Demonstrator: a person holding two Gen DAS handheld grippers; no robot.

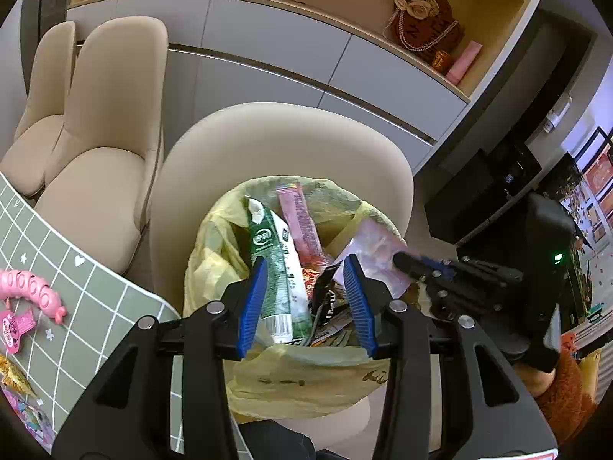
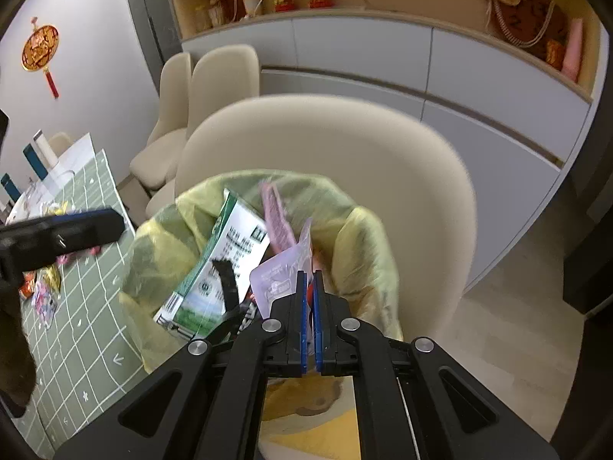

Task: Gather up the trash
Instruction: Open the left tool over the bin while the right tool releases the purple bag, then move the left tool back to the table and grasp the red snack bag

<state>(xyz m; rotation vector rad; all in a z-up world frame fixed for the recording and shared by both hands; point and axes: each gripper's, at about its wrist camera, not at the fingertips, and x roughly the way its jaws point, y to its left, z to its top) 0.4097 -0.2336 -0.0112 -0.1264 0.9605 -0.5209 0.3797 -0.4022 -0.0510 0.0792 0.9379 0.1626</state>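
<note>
Beige chairs frame a half-full trash bag; left claw spread empty, right claw pinching a pale wrapper, while tabletop litter remains.

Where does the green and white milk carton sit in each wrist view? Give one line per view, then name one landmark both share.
Left wrist view: the green and white milk carton stands tilted in the yellow bin bag, centre, just right of the left gripper's left blue finger.
Right wrist view: the carton lies left of centre in the bag, left of the right gripper.
Shared landmark: the beige curved chair back behind the bag.
</note>
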